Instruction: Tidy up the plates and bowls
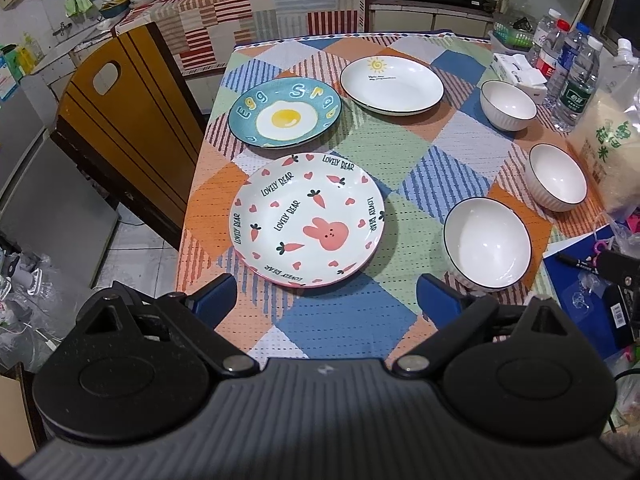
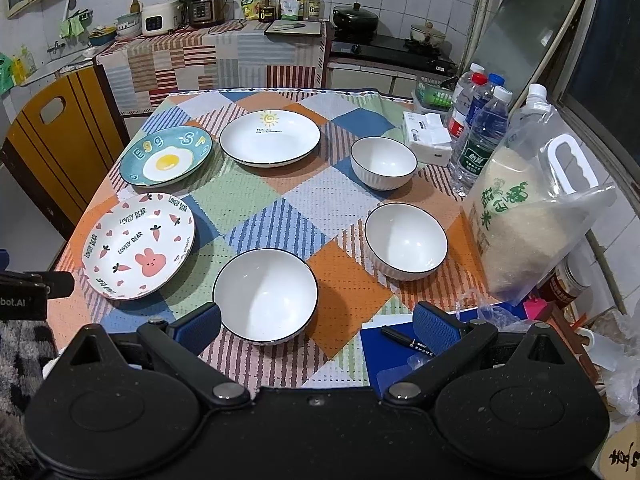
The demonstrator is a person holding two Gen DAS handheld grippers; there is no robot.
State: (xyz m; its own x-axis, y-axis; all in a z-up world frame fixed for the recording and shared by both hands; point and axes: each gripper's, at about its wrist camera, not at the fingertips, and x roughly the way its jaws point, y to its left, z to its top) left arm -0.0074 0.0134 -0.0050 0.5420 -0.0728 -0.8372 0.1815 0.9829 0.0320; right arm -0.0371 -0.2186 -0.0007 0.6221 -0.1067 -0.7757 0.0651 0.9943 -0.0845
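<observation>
At the lower centre of the left wrist view, the left tool point(image 1: 326, 294) gapes wide before the bunny plate point(image 1: 306, 218). Only the right view shows the right tool point(image 2: 318, 326), likewise spread, flanking the nearest bowl point(image 2: 265, 295) on the counter point(image 2: 260, 204).

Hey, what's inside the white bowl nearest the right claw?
The nearest white bowl looks empty: only a glossy white interior with light reflections. It sits on the checkered tablecloth; the cloth right beneath the bowl is covered.

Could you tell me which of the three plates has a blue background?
The egg plate, left of the sun plate; the bunny plate is white too.
</observation>
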